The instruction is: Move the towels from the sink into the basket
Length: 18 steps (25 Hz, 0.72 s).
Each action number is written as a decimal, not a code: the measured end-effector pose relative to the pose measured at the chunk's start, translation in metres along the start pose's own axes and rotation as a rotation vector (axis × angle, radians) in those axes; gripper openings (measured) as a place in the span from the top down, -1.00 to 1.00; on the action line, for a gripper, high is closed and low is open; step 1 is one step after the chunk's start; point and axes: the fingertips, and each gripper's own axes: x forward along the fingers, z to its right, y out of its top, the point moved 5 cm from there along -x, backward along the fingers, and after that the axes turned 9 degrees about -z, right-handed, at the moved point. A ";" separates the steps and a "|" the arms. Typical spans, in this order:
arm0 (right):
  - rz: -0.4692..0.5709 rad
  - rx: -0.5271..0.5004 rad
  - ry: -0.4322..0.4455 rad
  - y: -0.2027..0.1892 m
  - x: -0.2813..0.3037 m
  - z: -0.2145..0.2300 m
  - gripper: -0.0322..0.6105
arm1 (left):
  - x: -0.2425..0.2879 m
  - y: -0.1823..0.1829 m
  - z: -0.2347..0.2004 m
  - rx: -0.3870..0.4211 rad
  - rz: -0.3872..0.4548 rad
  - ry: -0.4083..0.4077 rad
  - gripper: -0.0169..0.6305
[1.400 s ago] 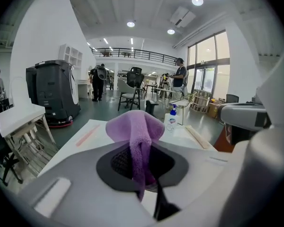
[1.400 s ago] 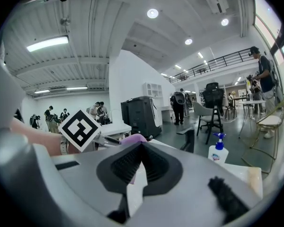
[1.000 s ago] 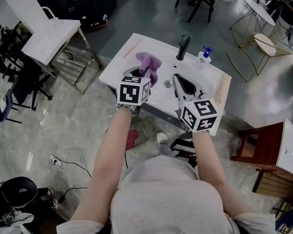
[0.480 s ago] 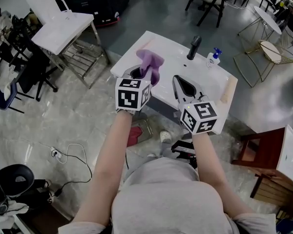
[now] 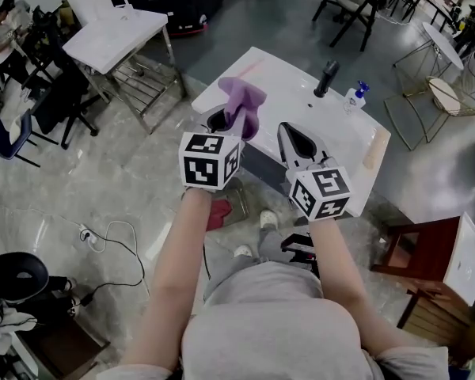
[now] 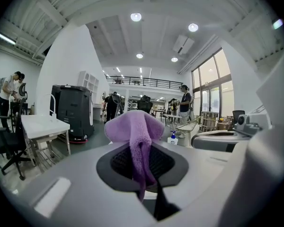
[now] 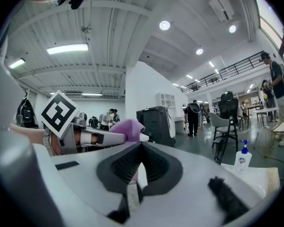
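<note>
My left fingers are clamped on the purple terry-cloth towel. Its top bunches above them and a thin tail hangs down between the pads. From the head view the towel is lifted over the near left part of the white ceramic sink, so it is out of the bowl but not yet in any basket. I cannot see a basket in these views.

To carry it well, I judge I should hold this pinch firm and raise the towel until the tail clears the sink's rim. I should let go only once I am directly above the basket.

My right fingers are together on nothing. They are best kept just aside, clear of the dangling cloth.
</note>
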 end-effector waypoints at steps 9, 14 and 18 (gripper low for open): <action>0.008 -0.056 0.079 0.013 0.007 -0.014 0.85 | -0.029 -0.002 -0.012 -0.023 0.046 0.079 0.80; 0.001 -0.066 0.123 0.012 0.011 -0.020 0.85 | -0.040 -0.005 -0.015 -0.035 0.063 0.119 0.80; -0.010 -0.076 0.166 0.009 0.013 -0.022 0.85 | -0.043 -0.006 -0.012 -0.047 0.064 0.147 0.80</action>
